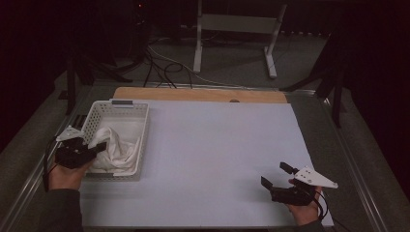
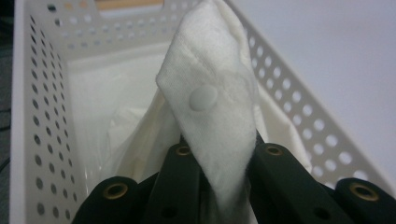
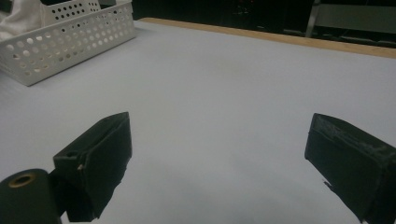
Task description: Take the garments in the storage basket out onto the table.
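L gripper [image 1: 99, 149] at 9 o'clock, held in L hand [image 1: 65, 175], jaws pinched tight together, aimed toward 2 o'clock. R gripper [image 1: 274, 176] at 4 o'clock, in R hand [image 1: 304, 210], jaws spread wide, aimed toward 10 o'clock. Both forearms entering from 6 o'clock.

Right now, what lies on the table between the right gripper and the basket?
Nothing: in the right gripper view, the white table sheet runs bare from the right gripper to the basket. The high view agrees.
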Tool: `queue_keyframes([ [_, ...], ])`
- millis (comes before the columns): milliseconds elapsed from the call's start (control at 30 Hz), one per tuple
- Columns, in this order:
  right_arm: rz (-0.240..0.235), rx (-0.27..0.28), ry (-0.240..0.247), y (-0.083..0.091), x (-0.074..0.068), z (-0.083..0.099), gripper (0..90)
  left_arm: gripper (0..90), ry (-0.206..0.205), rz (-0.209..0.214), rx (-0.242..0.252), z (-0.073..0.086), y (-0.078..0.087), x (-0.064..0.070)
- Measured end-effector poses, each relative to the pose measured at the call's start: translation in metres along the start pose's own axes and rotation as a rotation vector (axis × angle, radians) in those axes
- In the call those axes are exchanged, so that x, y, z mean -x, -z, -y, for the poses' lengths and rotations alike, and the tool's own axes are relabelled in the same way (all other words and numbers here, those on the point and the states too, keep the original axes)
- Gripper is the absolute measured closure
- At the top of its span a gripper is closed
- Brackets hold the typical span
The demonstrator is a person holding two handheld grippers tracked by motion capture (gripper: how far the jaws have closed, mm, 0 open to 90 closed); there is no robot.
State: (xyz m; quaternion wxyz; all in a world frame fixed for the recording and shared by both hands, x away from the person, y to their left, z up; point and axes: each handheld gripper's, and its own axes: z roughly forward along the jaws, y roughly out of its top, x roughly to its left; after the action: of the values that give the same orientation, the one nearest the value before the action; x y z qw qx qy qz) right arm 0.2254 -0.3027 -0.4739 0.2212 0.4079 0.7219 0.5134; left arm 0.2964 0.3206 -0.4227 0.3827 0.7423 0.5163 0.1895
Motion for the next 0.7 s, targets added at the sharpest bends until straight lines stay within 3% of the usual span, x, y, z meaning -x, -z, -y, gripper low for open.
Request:
queue_keyframes([
  [700,-0.001,0.002,0.002,0.000,0.001,0.000,7.5,84.6,0.017,0.034,0.134,-0.034,0.020,0.004],
])
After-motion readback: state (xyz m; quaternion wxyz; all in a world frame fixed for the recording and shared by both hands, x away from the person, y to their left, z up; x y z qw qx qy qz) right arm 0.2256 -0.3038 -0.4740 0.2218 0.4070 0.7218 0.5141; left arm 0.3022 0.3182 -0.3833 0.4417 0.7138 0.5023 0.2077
